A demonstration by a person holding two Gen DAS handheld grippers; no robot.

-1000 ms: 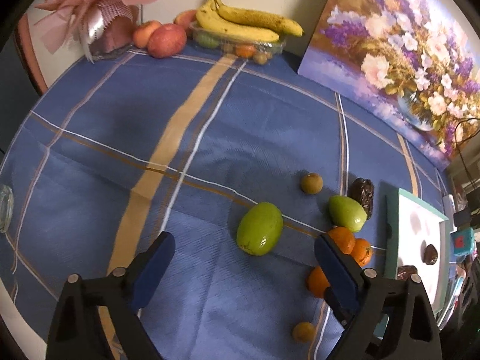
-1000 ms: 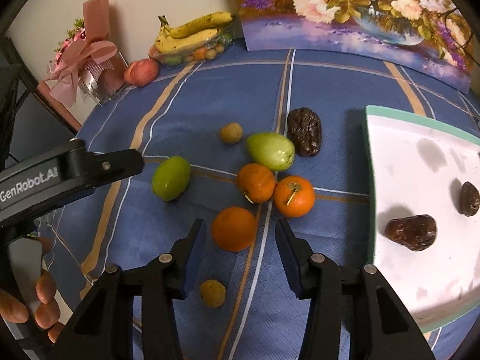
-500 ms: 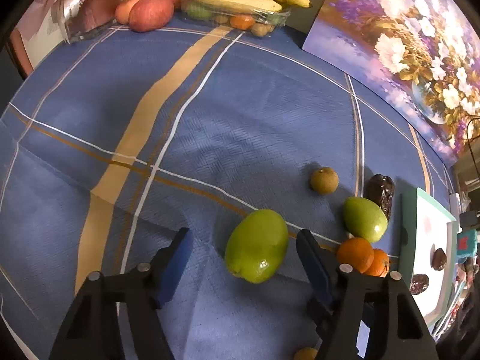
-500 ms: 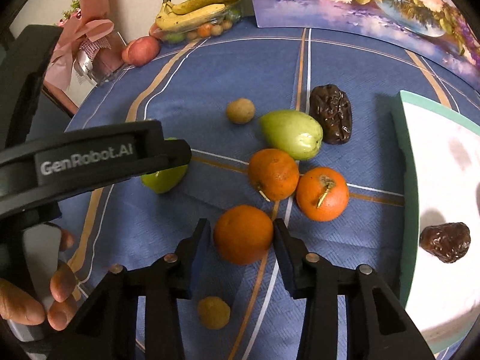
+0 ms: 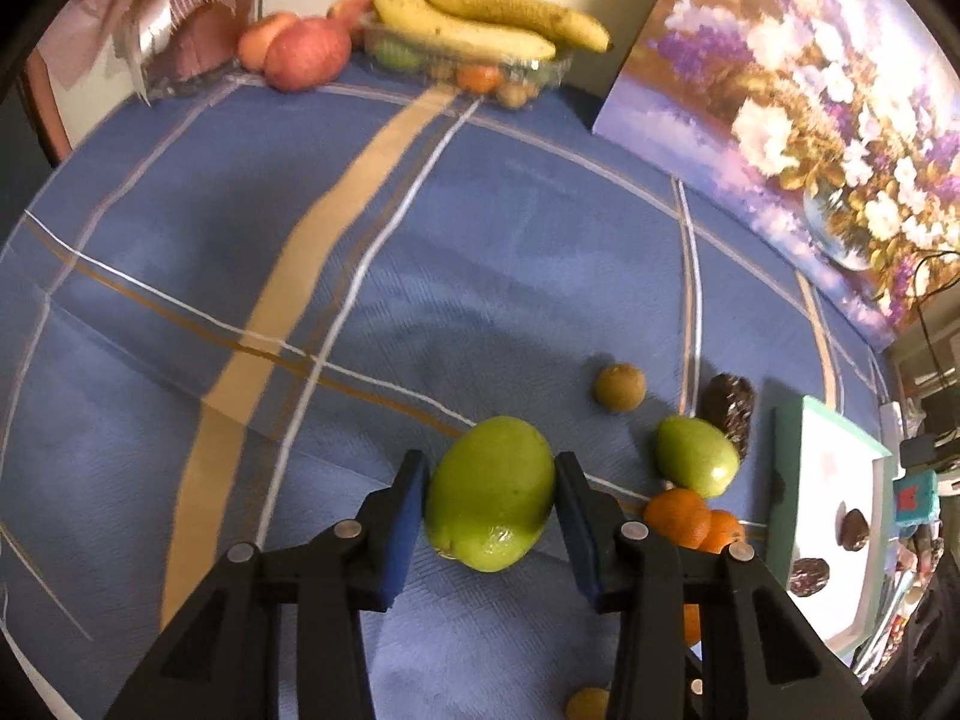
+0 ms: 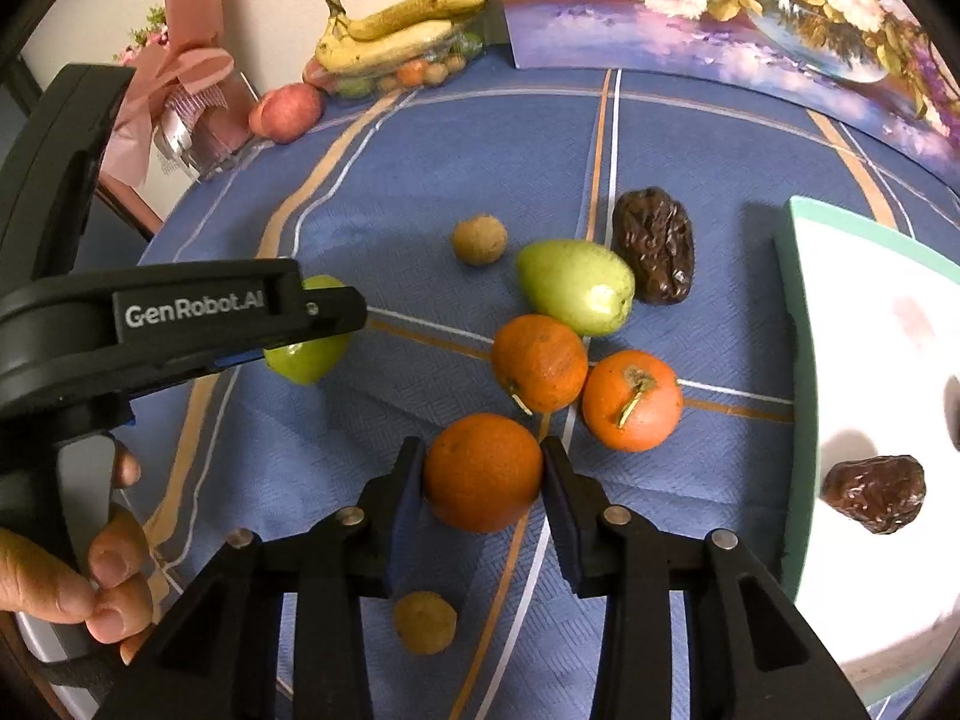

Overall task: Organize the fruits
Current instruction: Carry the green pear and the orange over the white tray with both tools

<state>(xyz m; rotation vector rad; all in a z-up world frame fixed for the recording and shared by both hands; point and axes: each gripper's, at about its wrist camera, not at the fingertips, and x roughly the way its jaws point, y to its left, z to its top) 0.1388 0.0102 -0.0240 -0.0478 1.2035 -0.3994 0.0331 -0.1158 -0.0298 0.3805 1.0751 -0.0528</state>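
Pinching a green fruit (image 5: 491,492), left gripper (image 5: 491,516) half-hides it; right gripper (image 6: 483,504) clamps an orange (image 6: 483,471).

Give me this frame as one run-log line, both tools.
left tool: pads against green mango on tablecloth | right tool: pads against orange | tray: dates only | lift: not yet

From the right wrist view, we see the black left gripper (image 6: 282,330) covering most of the oval green fruit (image 6: 309,354). The white tray with the mint-green rim (image 6: 801,324) runs off the right edge. In the left view, the far yellow bananas (image 5: 480,18) are blurred.
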